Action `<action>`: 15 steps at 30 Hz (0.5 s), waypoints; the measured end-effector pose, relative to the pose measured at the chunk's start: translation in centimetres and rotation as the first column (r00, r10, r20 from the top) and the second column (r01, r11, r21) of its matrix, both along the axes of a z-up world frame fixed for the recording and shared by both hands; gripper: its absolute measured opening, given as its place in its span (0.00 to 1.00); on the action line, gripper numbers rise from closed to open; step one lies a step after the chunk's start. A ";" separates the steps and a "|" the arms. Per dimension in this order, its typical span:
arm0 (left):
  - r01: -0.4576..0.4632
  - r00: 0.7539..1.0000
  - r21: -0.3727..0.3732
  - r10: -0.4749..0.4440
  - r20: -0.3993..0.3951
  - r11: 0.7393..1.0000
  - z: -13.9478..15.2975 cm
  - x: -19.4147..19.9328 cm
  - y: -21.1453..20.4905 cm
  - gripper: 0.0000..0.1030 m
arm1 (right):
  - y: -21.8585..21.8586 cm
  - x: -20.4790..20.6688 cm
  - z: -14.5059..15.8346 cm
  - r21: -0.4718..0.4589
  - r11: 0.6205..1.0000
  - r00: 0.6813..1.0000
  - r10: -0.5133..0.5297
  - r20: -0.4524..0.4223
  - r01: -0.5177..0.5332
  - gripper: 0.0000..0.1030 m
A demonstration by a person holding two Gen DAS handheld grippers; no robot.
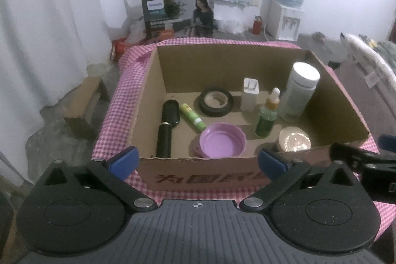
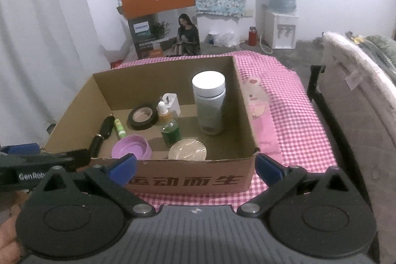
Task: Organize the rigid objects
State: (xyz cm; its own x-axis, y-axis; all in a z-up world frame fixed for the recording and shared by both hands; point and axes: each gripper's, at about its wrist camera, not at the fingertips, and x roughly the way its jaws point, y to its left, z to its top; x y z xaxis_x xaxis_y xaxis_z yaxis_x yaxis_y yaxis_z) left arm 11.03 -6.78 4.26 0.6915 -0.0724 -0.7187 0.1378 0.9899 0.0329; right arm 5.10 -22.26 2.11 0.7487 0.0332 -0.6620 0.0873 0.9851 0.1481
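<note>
Both grippers are hovering at the near wall of the cardboard box (image 2: pixel 193 180), jaws spread wide, nothing between them. Left gripper (image 1: pixel 196 160) is facing the purple lid (image 1: pixel 222 140) just inside that wall; right gripper (image 2: pixel 195 163) is facing the foil-topped tub (image 2: pixel 187 149). Black tube (image 1: pixel 167 128) is lying lengthwise, away from the fingers, leftmost in the box. All items are sitting inside already.

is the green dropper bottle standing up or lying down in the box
Standing upright: the green dropper bottle has its white dropper tip pointing up, base on the box floor.
</note>
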 end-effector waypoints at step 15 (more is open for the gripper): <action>-0.007 1.000 0.041 0.007 0.006 0.999 0.7 -0.1 0.0 1.00 | 0.3 0.8 0.0 -0.004 1.000 1.000 0.016 -0.005 -0.016 1.00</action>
